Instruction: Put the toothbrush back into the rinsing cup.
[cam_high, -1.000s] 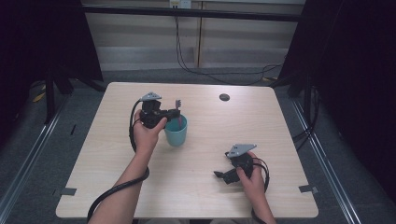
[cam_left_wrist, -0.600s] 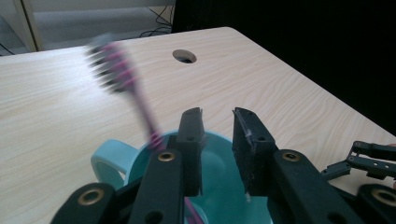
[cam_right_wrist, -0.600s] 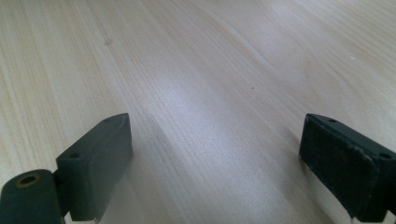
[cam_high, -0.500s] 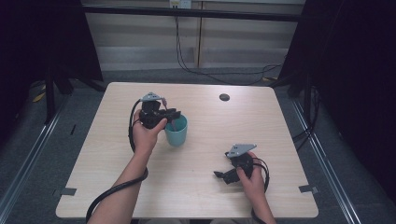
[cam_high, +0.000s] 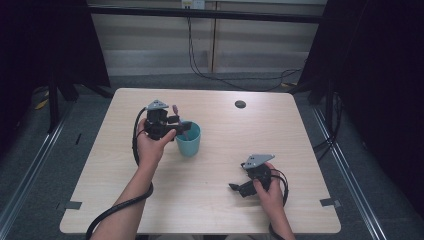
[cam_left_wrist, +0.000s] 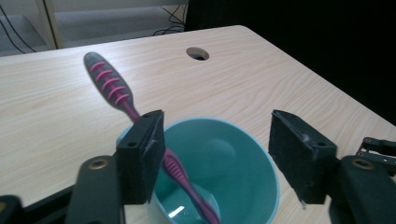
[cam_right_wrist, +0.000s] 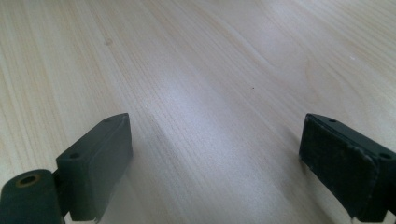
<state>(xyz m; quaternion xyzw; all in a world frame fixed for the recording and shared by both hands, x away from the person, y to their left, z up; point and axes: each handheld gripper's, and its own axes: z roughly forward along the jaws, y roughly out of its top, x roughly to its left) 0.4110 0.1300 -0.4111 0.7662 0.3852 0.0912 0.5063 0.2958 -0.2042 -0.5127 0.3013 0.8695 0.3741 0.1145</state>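
Tongs come first: the left tongs (cam_left_wrist: 212, 154) hang over a teal cup (cam_left_wrist: 219, 186) on the bench (cam_high: 215, 200), their jaws having just been opening and now spread wide, one either side of the cup's mouth. A pink toothbrush (cam_left_wrist: 140, 116) stands slanted in the cup, its ribbed handle leaning out over the rim and passing just beside the left-hand jaw; whether it still touches that pad is hard to tell, and the brush's lower end is cut off by the frame. The right tongs (cam_right_wrist: 215, 158) rest low on the bench, well apart from the cup, spread wide with only bare wood between them. Beyond the cup, a small round hole (cam_high: 240, 104) sits in the benchtop.
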